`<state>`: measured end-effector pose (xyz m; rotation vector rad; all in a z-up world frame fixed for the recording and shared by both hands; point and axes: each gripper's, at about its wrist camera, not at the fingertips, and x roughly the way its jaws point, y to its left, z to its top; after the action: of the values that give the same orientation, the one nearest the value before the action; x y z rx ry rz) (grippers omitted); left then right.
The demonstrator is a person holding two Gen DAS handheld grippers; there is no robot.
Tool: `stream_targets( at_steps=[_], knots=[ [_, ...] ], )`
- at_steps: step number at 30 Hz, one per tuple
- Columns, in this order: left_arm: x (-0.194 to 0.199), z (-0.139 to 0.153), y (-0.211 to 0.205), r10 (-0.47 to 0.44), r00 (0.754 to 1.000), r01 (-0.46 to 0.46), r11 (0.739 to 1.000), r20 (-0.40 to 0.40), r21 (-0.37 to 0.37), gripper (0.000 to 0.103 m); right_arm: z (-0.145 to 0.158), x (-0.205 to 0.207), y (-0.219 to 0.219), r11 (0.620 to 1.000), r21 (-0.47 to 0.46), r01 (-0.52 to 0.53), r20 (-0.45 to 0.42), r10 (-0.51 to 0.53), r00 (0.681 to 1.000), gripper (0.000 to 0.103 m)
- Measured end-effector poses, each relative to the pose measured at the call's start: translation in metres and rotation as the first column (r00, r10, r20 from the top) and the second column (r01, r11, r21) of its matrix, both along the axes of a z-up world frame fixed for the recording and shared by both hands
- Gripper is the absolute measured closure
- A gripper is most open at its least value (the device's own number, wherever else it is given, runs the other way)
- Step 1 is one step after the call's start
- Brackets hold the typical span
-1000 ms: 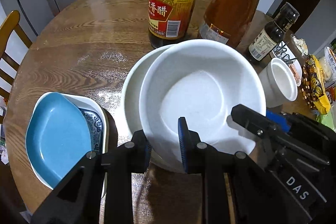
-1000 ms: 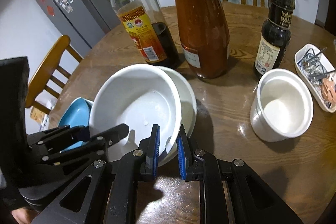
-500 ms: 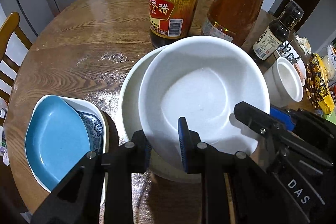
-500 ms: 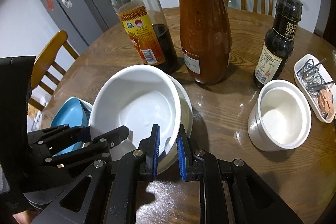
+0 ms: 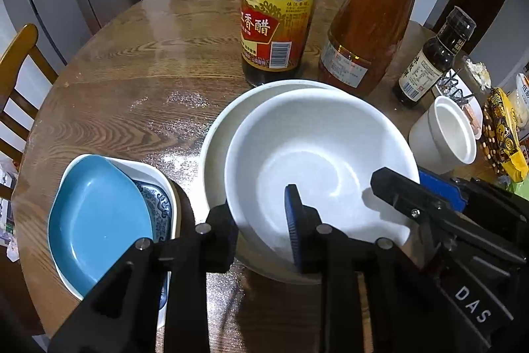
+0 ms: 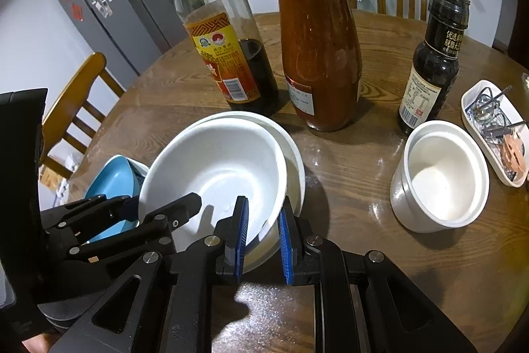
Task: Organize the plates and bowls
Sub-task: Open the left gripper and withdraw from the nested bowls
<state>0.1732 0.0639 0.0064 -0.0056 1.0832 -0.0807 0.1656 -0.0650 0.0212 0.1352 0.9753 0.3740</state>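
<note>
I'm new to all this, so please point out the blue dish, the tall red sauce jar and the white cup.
blue dish (image 5: 96, 217), left wrist view, inner floor.
red sauce jar (image 6: 317, 42), right wrist view, glass body.
white cup (image 6: 439, 177), right wrist view, inside bottom.
</note>
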Motion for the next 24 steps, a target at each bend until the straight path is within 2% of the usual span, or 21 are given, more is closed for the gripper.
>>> stream_targets(
  at_steps=[14,19,21,24],
  knots=[
    [-0.006,0.014,0.006,0.019,0.999,-0.019,1.0,0.048,0.001,0.065,0.01,-0.007,-0.011,1.0,0.013,0.019,0.025,-0.02,0.999,0.084],
    [-0.013,0.022,0.007,0.019,0.997,-0.02,1.0,0.08,0.011,0.041,0.016,-0.013,-0.016,0.999,0.034,0.031,0.035,-0.032,0.999,0.084],
    [-0.017,0.025,0.007,0.017,0.996,-0.019,1.0,0.091,0.018,0.036,0.019,-0.016,-0.019,0.998,0.042,0.036,0.039,-0.038,0.999,0.084],
    [-0.02,0.027,0.007,0.017,0.995,-0.02,0.999,0.094,0.029,0.035,0.021,-0.021,-0.024,0.997,0.053,0.048,0.039,-0.051,0.998,0.084]
  ],
)
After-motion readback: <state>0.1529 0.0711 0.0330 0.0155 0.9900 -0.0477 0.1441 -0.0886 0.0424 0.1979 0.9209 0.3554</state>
